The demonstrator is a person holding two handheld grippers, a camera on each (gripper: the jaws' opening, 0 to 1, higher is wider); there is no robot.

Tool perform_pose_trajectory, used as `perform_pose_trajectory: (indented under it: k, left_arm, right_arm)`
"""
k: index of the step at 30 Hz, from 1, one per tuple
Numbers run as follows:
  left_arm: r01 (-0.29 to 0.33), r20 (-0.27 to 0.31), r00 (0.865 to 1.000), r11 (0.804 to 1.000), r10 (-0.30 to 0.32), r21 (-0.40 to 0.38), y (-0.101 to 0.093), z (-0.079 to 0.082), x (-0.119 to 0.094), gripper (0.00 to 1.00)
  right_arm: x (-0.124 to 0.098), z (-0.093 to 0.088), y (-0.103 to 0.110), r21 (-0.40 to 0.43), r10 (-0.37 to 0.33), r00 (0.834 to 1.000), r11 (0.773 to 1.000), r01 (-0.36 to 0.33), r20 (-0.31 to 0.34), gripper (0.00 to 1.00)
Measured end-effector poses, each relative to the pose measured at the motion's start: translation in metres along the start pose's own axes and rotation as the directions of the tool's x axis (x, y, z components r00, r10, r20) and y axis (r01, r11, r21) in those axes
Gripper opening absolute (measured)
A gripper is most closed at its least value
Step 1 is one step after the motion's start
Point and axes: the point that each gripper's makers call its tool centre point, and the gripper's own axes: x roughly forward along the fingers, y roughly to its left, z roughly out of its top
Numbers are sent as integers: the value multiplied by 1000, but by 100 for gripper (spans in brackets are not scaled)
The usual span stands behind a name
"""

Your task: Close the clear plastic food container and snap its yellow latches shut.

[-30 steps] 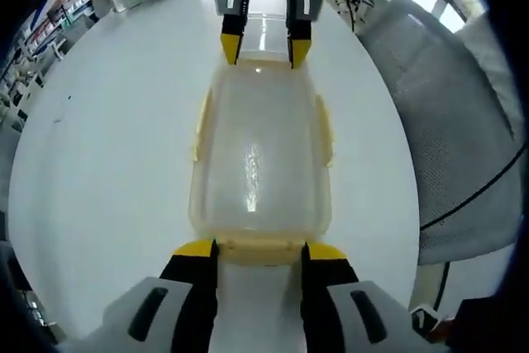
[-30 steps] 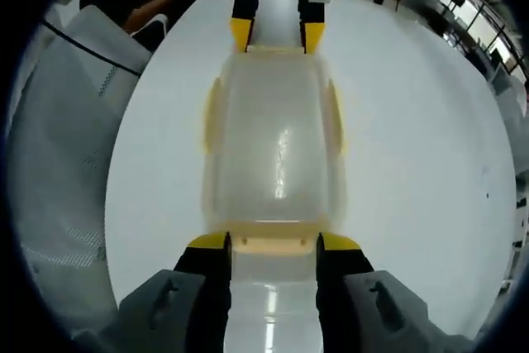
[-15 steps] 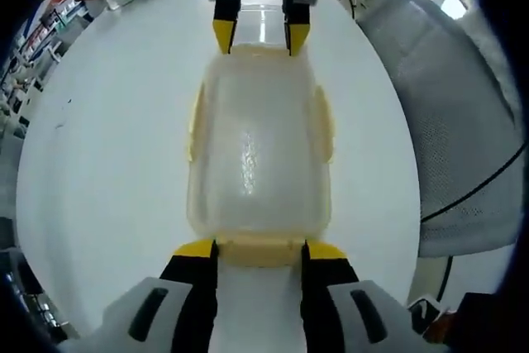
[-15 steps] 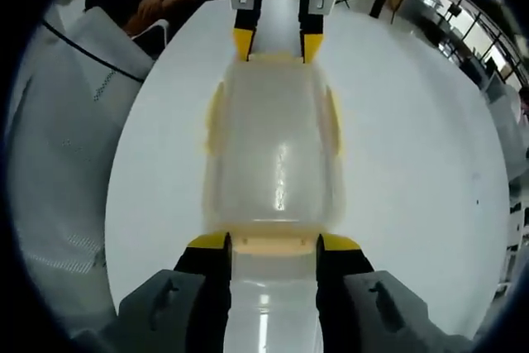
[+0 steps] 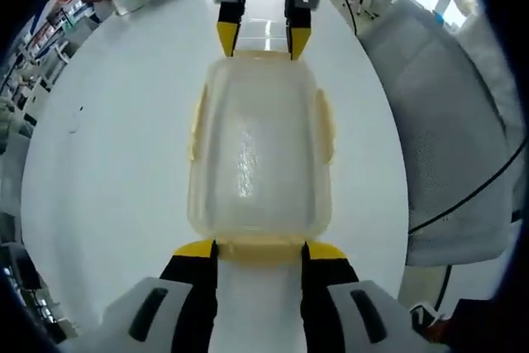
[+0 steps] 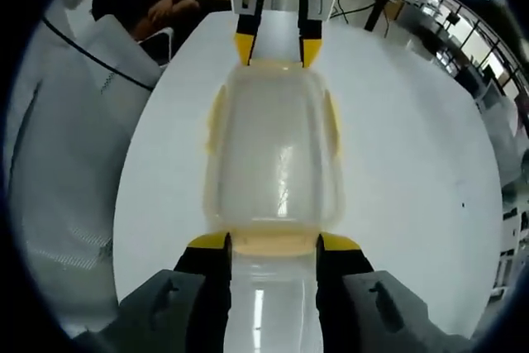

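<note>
Pressing closer than a second ago, the left gripper (image 5: 259,247) and right gripper (image 6: 271,241), jaws spread, bracket the lidded container's (image 5: 259,155) end latches (image 5: 259,247), suggesting snapping is underway.

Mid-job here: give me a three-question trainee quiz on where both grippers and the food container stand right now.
1. True or false: the clear container sits on the white table with its lid resting on top.
2. Where do the left gripper and right gripper stand?
A. Side by side at one end
B. At opposite short ends, facing each other
C. Both above the lid
3. Fill in: each gripper's jaws straddle a yellow ____ at its end.

Key
1. True.
2. B.
3. Latch. Whether it has clicked shut cannot be told.
</note>
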Motion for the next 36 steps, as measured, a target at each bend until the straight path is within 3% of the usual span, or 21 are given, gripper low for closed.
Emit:
perform_pose_trajectory:
  k: [9,23,31,36]
  left_arm:
    - [-14,6,1000,1000,14,-9,2,20,-11,33]
    - [-39,-31,999,999,38,-28,4,31,-26,33]
    - [-39,-26,999,999,38,-32,1,55,-23,33]
    - [-35,-17,999,999,35,-27,-2,78,-17,33]
  right_arm:
    - [-21,-7,-5,-6,-7,1000,1000,8,30,36]
    - [-38,-8,-10,-29,-7,997,1000,10,83,36]
    - [-51,-28,-6,-28,-6,996,1000,8,85,36]
    - [-61,-48,-3,-24,-8,997,1000,10,77,36]
